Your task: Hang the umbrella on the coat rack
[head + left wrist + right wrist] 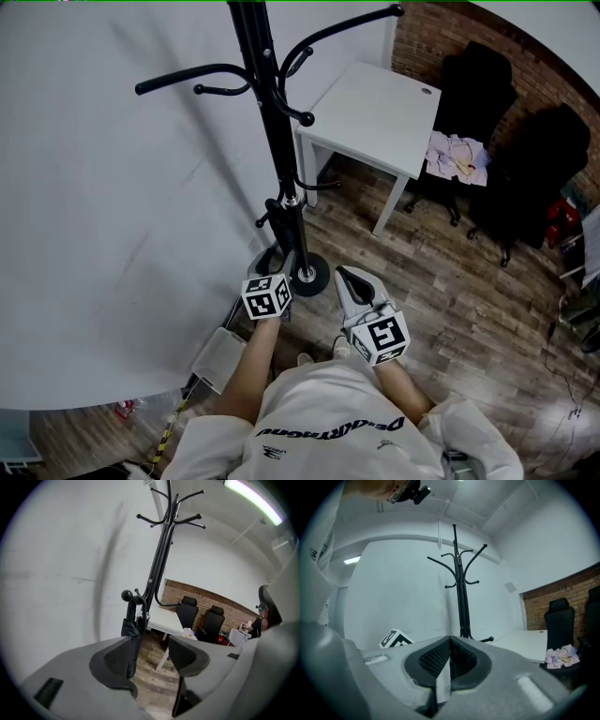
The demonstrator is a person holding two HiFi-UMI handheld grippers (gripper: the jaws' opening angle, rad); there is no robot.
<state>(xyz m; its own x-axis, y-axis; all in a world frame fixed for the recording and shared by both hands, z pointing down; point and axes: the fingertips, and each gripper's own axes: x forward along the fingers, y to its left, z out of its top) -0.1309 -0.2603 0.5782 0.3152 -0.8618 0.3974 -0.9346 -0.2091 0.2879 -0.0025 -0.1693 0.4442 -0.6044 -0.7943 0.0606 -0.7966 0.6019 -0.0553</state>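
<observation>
The black coat rack (272, 103) stands by the white wall, its round base (307, 274) on the wooden floor. A folded black umbrella (284, 217) hangs from a low hook against the pole. In the left gripper view it dangles (131, 634) just beyond the left pad, apart from both pads. My left gripper (277, 265) sits close below it, by the pole's foot; its jaws (150, 656) stand open with nothing between them. My right gripper (345, 274) is to the right of the base, shut and empty (450, 641), pointing at the rack (461, 602).
A white desk (375, 112) stands right of the rack. Two black office chairs (478, 94) (534, 169) are against the brick wall, one with crumpled cloth (457, 155) on it. The white wall runs along the left.
</observation>
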